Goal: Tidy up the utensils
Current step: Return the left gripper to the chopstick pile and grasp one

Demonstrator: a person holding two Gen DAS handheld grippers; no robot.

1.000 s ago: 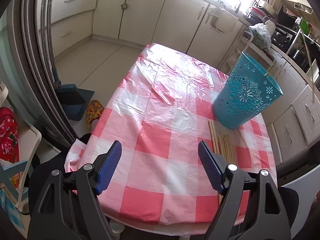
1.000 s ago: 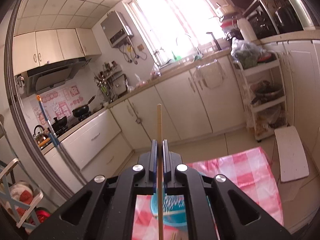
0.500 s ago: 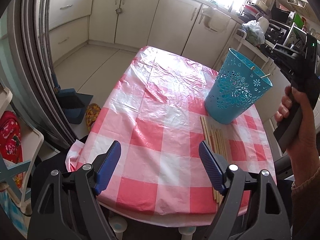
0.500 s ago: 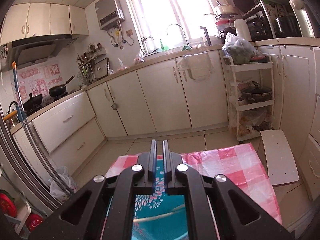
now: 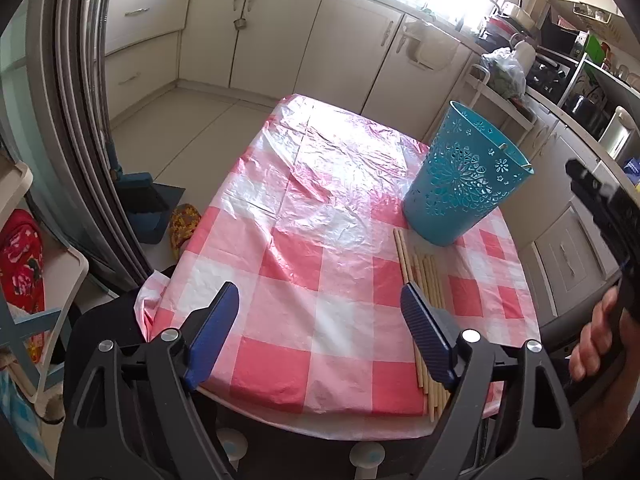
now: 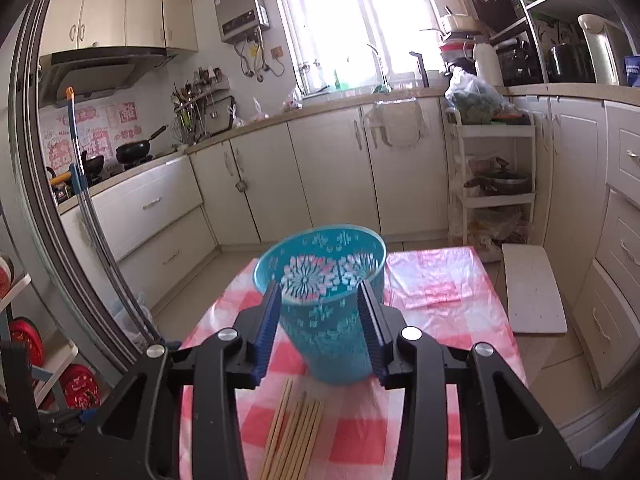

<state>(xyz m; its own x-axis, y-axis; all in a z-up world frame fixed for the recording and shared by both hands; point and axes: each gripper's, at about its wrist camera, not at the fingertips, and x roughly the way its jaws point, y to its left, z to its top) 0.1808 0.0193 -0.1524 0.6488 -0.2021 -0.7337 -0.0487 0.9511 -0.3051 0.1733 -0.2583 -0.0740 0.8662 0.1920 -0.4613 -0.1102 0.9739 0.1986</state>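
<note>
A teal perforated basket (image 5: 460,184) stands on the right side of the table with its pink checked cloth (image 5: 320,240); chopstick tips show at its rim. Several wooden chopsticks (image 5: 424,280) lie side by side on the cloth just in front of it. My left gripper (image 5: 320,320) is open and empty above the table's near edge. My right gripper (image 6: 320,320) is open and empty, held above the table, with the basket (image 6: 324,304) just beyond its fingers and the chopsticks (image 6: 296,432) below.
Cream kitchen cabinets (image 5: 280,40) run along the far wall and right side. A white shelf cart (image 6: 496,196) stands past the table. A white board (image 6: 532,288) lies on the floor. A slipper (image 5: 184,224) lies on the floor at the left.
My right gripper held a chopstick upright over the basket, let it go into the basket, then opened wide and drew back and down. The left gripper stayed open.
</note>
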